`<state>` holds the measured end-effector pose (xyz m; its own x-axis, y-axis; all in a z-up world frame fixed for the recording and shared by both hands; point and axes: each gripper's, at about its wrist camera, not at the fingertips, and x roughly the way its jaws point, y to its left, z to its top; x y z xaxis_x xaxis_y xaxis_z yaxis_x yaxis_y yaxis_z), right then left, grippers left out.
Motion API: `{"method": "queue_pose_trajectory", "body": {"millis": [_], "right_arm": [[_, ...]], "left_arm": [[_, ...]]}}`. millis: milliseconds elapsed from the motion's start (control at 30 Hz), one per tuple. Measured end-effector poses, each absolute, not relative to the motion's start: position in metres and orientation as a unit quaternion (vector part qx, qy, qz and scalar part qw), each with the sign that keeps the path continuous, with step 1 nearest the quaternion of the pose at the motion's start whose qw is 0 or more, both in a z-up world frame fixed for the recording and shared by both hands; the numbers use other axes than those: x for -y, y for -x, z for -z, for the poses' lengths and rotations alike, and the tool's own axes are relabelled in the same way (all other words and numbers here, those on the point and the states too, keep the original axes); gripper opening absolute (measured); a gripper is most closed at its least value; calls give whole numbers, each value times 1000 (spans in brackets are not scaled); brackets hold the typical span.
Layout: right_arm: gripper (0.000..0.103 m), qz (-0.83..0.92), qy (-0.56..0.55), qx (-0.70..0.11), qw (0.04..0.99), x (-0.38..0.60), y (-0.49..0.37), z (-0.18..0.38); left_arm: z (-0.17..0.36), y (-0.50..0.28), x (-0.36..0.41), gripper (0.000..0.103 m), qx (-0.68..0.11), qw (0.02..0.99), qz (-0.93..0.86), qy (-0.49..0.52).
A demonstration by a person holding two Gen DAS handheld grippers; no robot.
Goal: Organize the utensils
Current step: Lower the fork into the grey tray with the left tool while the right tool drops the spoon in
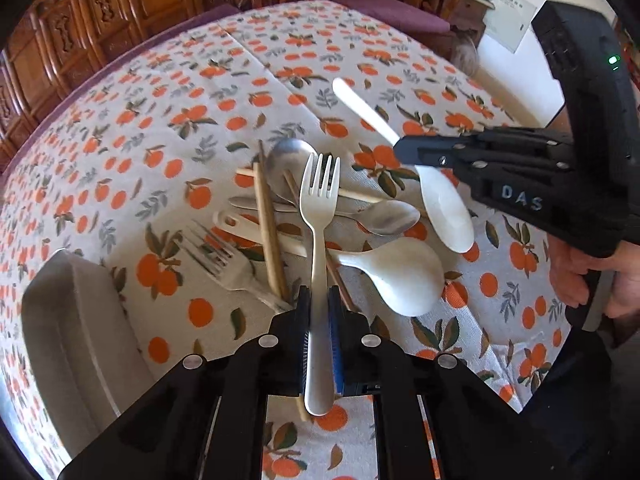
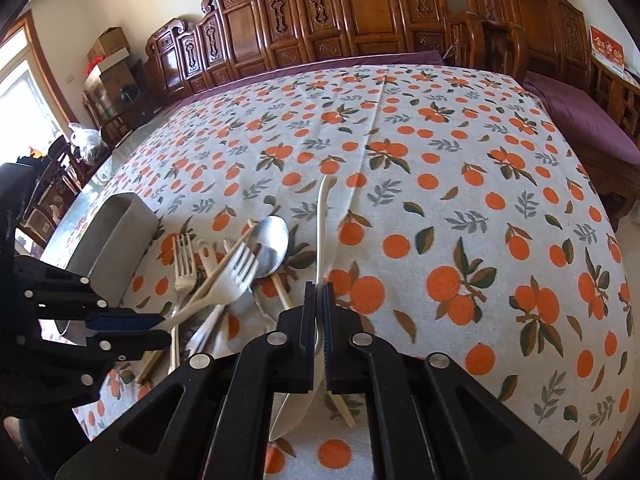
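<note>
My left gripper (image 1: 319,300) is shut on a white fork (image 1: 319,208), held by its handle above the utensil pile, tines pointing away; it also shows in the right wrist view (image 2: 228,284). My right gripper (image 2: 319,292) is shut on a white spoon (image 2: 323,216), handle pointing away; in the left wrist view the right gripper (image 1: 404,152) holds that spoon (image 1: 446,208) in the air. On the cloth lie a metal spoon (image 1: 286,164), a second metal spoon (image 1: 384,218), a white ladle-like spoon (image 1: 400,276), a clear fork (image 1: 218,256) and chopsticks (image 1: 268,232).
A grey utensil holder (image 1: 76,320) lies at the left of the pile, also in the right wrist view (image 2: 116,240). The table has an orange-print tablecloth (image 2: 440,200). Carved wooden chairs (image 2: 360,12) stand along the far edge. A purple-cushioned bench (image 2: 580,120) stands on the right.
</note>
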<state>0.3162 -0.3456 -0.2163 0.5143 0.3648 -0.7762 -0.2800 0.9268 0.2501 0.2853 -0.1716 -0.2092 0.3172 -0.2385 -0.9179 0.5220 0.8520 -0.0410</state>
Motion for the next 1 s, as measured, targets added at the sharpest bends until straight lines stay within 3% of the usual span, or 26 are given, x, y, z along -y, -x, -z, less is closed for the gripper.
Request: {"method": "queue_pose_trajectory", "body": {"millis": [533,1000], "right_arm": [[4,-249,-27,-427,869,262,-296,186],[5,-254,0,-431,866,213,-283,185]], "left_arm": [[161,-250,56,8,-474,859,179,-72],[197,-256,-22,8,-475,874,103,-13]]}}
